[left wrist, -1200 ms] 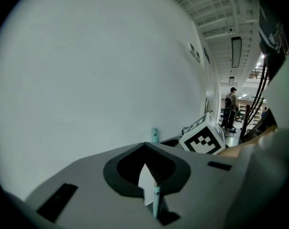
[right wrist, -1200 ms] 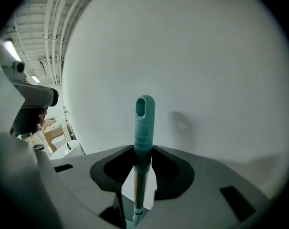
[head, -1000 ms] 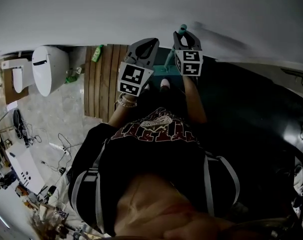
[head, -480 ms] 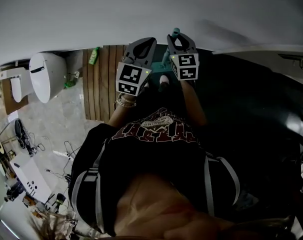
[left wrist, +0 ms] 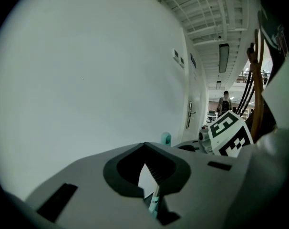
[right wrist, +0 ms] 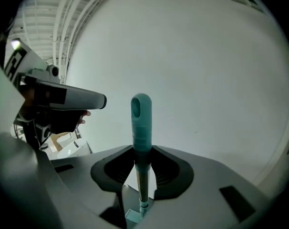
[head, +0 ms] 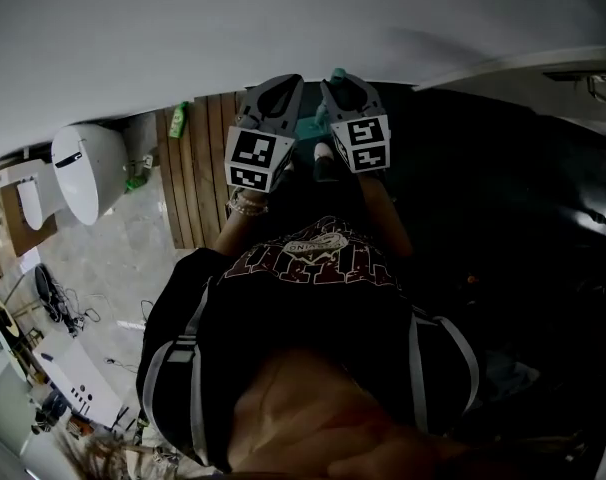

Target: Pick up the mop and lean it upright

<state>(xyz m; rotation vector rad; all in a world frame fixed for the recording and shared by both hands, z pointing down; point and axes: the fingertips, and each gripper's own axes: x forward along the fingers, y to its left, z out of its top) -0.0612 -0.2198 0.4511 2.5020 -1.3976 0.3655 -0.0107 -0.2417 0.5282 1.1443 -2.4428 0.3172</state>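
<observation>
The mop's teal handle (right wrist: 141, 123) stands upright between my right gripper's (right wrist: 142, 168) jaws, which are shut on it, with its metal pole (right wrist: 142, 187) running down below. In the head view the handle tip (head: 337, 72) pokes out above the right gripper (head: 345, 83), close to the white wall (head: 283, 18). A teal part of the mop (head: 308, 128) shows between the two grippers. My left gripper (head: 273, 88) is just left of it, its jaws a narrow gap apart with nothing between them. In the left gripper view the handle tip (left wrist: 166, 138) rises beyond the jaws (left wrist: 149, 175).
A white toilet (head: 78, 168) stands at the left, beside a wooden slatted floor mat (head: 198, 168) with a green bottle (head: 179, 120) at its far end. Dark floor (head: 503, 218) spreads to the right. Cables and clutter (head: 53, 308) lie at the lower left.
Both grippers have drifted a little to the left and closer together, still against the wall. The handle tip stays above the right gripper.
</observation>
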